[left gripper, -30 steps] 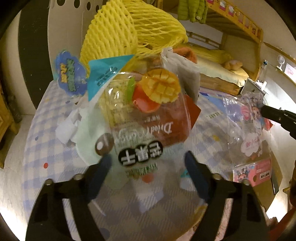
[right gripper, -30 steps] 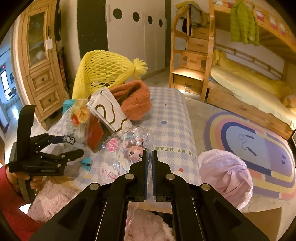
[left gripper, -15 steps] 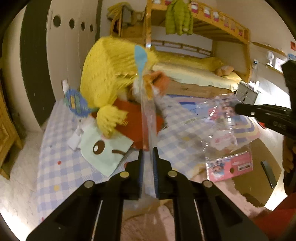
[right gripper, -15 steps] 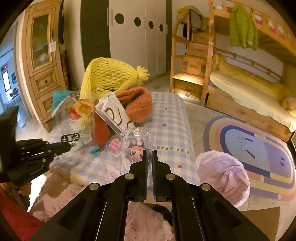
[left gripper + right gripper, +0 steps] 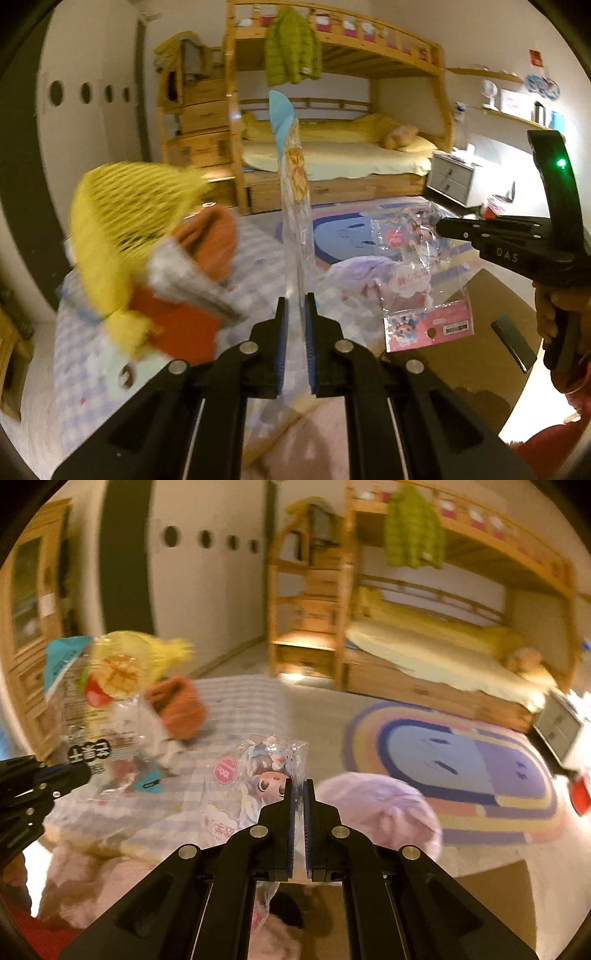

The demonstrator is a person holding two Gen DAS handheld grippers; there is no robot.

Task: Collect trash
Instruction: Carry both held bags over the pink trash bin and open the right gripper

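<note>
two wrappers are held off the tabletop (image 5: pixel 258 254): your left gripper (image 5: pixel 294 321) is clamped on the dried-fruit bag (image 5: pixel 293 192), edge-on and upright at centre frame; your right gripper (image 5: pixel 299 799) pinches the doll packet (image 5: pixel 255 775), nearer the cardboard box (image 5: pixel 480 354) at lower right.

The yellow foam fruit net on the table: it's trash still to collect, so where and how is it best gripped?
Probably pinch the yellow foam fruit net at its bunched tuft, coming from above. The dome is wide and springy, and the tuft is its narrowest part. Both grippers already hold wrappers, so one must free up first.
</note>
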